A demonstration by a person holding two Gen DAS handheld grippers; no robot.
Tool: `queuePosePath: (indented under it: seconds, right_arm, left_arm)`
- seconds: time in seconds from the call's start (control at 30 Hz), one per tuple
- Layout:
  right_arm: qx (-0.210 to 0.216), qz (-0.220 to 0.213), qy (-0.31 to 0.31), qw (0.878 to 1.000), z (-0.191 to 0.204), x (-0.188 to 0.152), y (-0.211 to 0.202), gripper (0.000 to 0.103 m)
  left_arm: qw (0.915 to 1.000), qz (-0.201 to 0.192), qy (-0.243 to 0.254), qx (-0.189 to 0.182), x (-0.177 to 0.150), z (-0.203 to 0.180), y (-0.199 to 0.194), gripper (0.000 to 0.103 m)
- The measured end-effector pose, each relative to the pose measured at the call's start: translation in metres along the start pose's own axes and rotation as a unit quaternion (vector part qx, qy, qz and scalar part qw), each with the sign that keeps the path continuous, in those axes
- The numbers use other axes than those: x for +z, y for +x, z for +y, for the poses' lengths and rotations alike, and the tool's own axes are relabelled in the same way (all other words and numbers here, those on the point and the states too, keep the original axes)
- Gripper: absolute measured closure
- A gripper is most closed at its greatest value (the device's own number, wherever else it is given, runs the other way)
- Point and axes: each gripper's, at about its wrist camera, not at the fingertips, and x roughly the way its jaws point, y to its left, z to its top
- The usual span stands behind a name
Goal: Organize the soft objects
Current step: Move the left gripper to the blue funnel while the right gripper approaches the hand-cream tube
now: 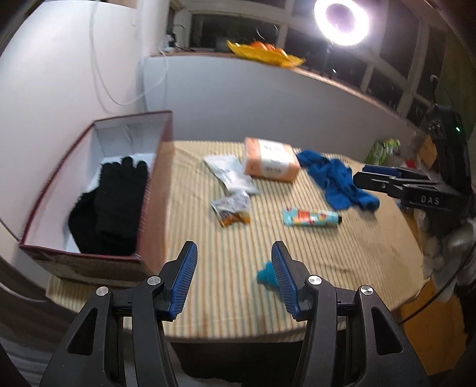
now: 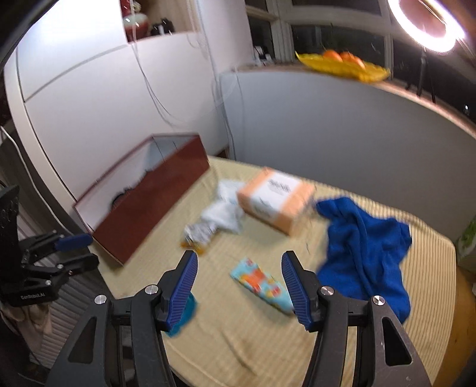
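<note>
With the black gloves (image 1: 113, 202) already in the box (image 1: 154, 184), I hold both my left gripper (image 1: 235, 268) and right gripper (image 2: 239, 278) open and empty over the table (image 1: 238, 312) — the blue cloth (image 2: 366, 250) still lies out, near my right.

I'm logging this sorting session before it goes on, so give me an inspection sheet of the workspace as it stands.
Surface: table under a striped yellow cloth.
Job's things: black gloves lie inside the open red box; blue towel lies crumpled on the cloth; small teal item sits near the front edge, blurred.
Clutter: orange carton, white packets, snack wrapper, patterned tube.
Grippers: left gripper open, empty; right gripper open, empty, above the tube.
Cables: thin white cords hang down the wall.
Surroundings: ring light, yellow fruit dish on the ledge.
</note>
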Motion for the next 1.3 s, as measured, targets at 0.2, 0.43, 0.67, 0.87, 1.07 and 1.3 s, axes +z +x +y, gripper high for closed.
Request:
queuePosePath:
  seconds: [0.2, 0.43, 0.67, 0.87, 1.07, 1.3]
  right_arm:
    - [-0.011, 0.061, -0.019, 0.998, -0.021, -0.022, 0.019, 0.048]
    - [-0.042, 0.093, -0.082, 0.991, -0.022, -0.036, 0.037, 0.048]
    - [-0.06, 0.122, -0.135, 0.981, -0.021, -0.042, 0.061, 0.048]
    - [-0.044, 0.14, -0.15, 0.978, -0.024, -0.04, 0.079, 0.048]
    - [-0.034, 0.154, -0.171, 0.972, -0.022, -0.033, 0.101, 0.048]
    - [-0.009, 0.169, -0.176, 0.97, -0.02, -0.031, 0.114, 0.059]
  left_arm:
    - [0.9989, 0.037, 0.022, -0.019, -0.014, -0.025, 0.02, 0.052]
    - [0.9972, 0.067, 0.027, -0.019, -0.026, -0.046, 0.043, 0.052]
    - [0.9962, 0.082, 0.028, 0.002, -0.032, -0.059, 0.068, 0.052]
    - [0.996, 0.083, 0.029, 0.014, -0.027, -0.06, 0.075, 0.052]
    - [0.9947, 0.094, 0.027, 0.031, -0.025, -0.051, 0.086, 0.053]
    - [0.9934, 0.105, 0.025, 0.038, -0.027, -0.047, 0.095, 0.056]
